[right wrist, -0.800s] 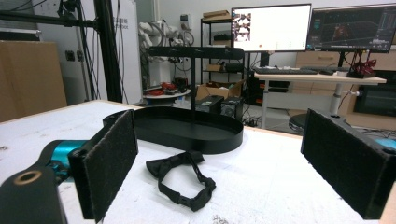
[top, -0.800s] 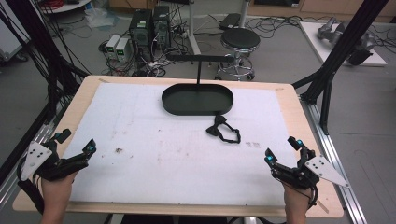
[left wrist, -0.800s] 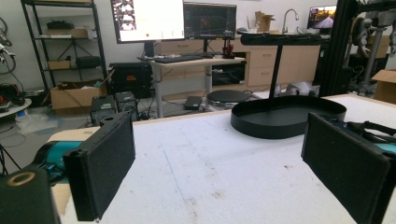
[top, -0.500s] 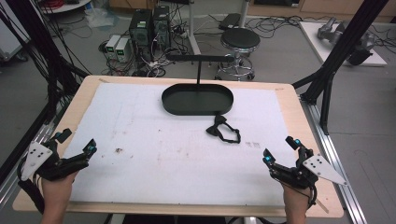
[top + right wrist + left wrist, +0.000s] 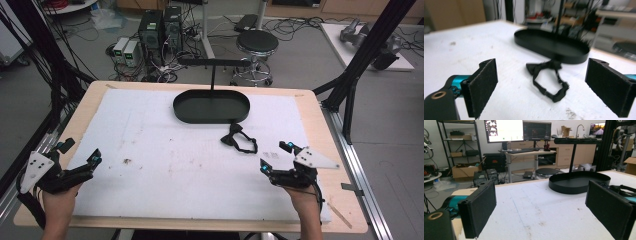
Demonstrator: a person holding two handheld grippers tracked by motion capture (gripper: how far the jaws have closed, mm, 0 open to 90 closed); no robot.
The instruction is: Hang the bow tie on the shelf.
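The left gripper [image 5: 80, 157] rests at the near left edge of the white pad [image 5: 165, 150], jaws spread wide with nothing between them, probably parked clear of the work. The right gripper [image 5: 276, 156] sits at the near right, jaws equally wide and empty, aimed at the black bow tie [image 5: 238, 139], which suggests it is lined up to pick it. The bow tie lies flat on the pad, strap looped toward the near side, just near of the black oval tray [image 5: 211, 106]. A post with a crossbar [image 5: 214, 63] stands from the tray's far edge, likely for hanging things.
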